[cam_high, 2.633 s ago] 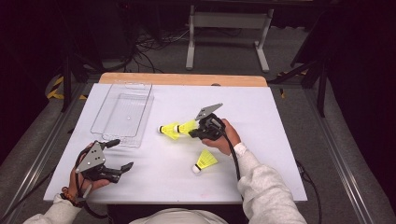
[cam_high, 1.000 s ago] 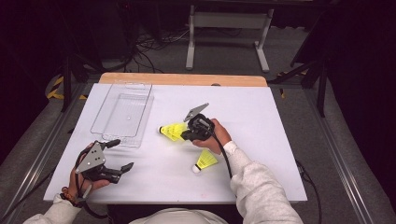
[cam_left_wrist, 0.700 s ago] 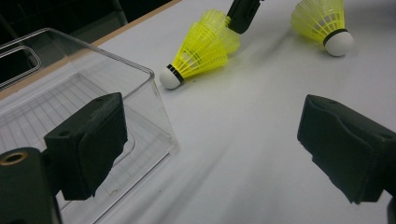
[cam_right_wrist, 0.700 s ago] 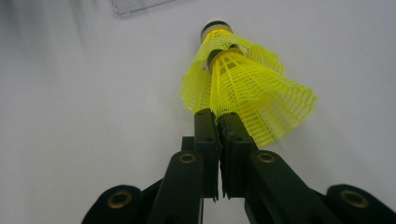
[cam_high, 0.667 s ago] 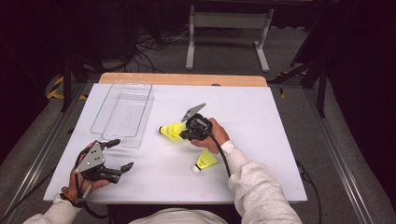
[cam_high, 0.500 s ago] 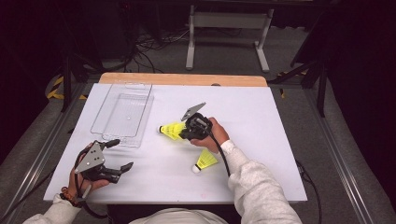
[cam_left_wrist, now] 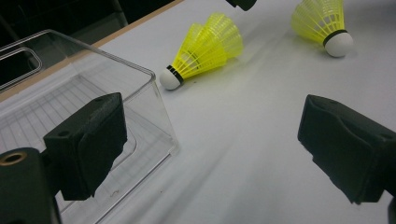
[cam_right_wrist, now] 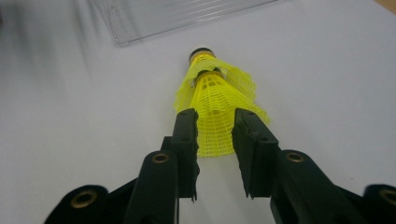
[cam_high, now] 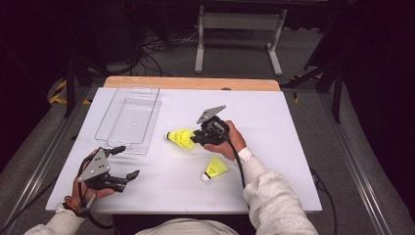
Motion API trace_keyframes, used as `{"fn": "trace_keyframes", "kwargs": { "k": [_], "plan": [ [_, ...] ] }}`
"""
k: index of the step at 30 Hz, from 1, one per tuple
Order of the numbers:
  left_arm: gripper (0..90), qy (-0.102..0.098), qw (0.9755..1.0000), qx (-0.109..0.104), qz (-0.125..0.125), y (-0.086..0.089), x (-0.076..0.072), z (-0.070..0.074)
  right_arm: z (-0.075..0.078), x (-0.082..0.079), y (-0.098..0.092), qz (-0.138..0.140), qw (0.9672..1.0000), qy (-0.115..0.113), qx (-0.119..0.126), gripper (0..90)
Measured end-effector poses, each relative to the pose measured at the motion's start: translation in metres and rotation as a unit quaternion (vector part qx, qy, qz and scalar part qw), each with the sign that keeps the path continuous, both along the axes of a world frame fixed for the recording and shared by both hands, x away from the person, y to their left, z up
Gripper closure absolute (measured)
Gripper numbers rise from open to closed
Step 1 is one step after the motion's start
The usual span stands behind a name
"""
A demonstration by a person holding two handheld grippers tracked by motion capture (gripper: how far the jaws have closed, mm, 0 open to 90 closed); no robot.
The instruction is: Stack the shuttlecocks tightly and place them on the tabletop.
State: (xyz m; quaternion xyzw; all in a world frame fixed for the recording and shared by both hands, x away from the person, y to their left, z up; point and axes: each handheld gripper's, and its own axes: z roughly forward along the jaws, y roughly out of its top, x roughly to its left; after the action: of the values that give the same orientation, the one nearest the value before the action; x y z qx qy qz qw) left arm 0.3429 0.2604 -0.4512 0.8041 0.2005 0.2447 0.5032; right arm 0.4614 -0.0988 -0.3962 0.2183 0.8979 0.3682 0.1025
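Right tongs [cam_right_wrist: 215, 128]: clamped on skirt of nested yellow shuttlecocks [cam_high: 180, 138], mid-surface [cam_high: 293, 122], just beside clear tray [cam_high: 128, 120]. Left tongs [cam_high: 125, 163]: jaws wide apart, holding nothing, near front-left edge. Single shuttlecock [cam_high: 214, 169]: lying loose near right forearm.

Bright, evenly lit table [cam_high: 293, 127]; dark surroundings, soft shadows, slight blur.

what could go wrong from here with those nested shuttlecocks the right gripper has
The right gripper pinches only the soft mesh skirt of the nested shuttlecocks, so it may crush or slip out. Two are stacked, and the front one could slide off if lifted. The clear tray lies just ahead, so a low carry might snag its wall.
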Motion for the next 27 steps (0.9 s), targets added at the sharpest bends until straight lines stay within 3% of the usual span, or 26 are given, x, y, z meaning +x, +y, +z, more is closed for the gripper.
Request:
{"fn": "trace_keyframes", "kwargs": {
  "k": [5, 18, 27],
  "plan": [
    [9.0, 0.000, 1.0000, 0.000, 0.000, 0.000, 0.000, 0.000, 0.006, -0.003, -0.006, -0.004, 0.9999, -0.010, 0.005, 67.3],
    [8.9, 0.000, 1.0000, 0.002, 0.001, 0.000, 0.000, 0.000, 0.014, -0.025, -0.055, -0.039, 0.9986, -0.026, 0.024, 58.1],
    [8.9, -0.001, 1.0000, 0.005, 0.003, 0.000, 0.000, 0.000, 0.016, -0.038, -0.075, -0.053, 0.9973, -0.044, 0.025, 51.9]
  ]
}}
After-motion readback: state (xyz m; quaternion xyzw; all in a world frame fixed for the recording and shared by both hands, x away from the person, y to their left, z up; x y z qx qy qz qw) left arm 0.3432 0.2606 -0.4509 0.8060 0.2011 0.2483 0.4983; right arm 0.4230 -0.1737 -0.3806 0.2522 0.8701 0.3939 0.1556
